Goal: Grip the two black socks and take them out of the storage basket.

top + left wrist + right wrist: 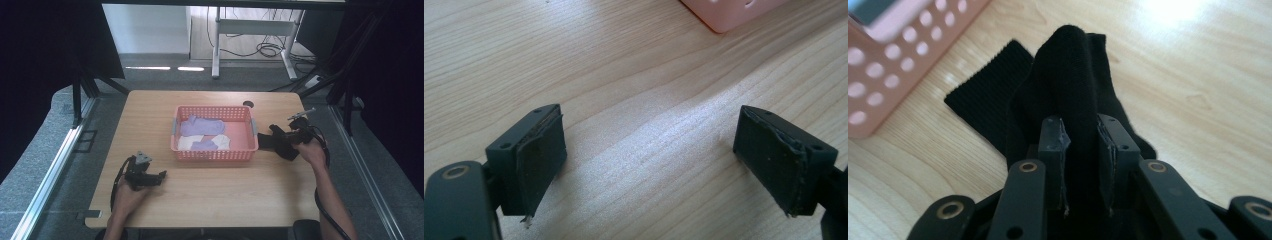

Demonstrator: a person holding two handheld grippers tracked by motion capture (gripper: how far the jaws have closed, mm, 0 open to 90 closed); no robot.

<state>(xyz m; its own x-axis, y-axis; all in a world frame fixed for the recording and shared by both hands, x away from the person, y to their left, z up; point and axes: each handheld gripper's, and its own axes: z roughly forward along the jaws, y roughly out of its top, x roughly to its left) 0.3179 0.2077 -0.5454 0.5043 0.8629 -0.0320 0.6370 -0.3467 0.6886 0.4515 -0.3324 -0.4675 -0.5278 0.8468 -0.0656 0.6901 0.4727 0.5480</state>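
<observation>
Here the left gripper point(159, 175) is sitting nearest, at the front left of the wooden table point(220, 195), held in the person's left hand point(127, 192), jaws standing wide apart with nothing between them; in the left gripper view its pads point(540, 160) are framing bare wood, and a corner of the pink basket point(729, 12) is showing just beyond. Further back on the right, the person's right hand point(312, 150) is holding the right gripper point(274, 141), whose jaws are clamping a black sock point(1073, 85). In the right gripper view the sock is bunching up between the two pads point(1058, 150) and trailing forward, its ribbed cuff lying flat on the tabletop close to the basket's perforated wall; whether cuff and wall are touching is hard to tell. In the high view the sock point(267, 141) is lying just off the basket's right side, outside it. The basket point(215, 154) is sitting mid-table, between the two grippers, and is holding a purple sock point(201, 125) toward the back, with a white sock point(191, 142) and a smaller purple piece point(205, 145) nearer the front wall. Beyond the table, grey floor and a white desk frame point(250, 30) with cables are showing.
</observation>
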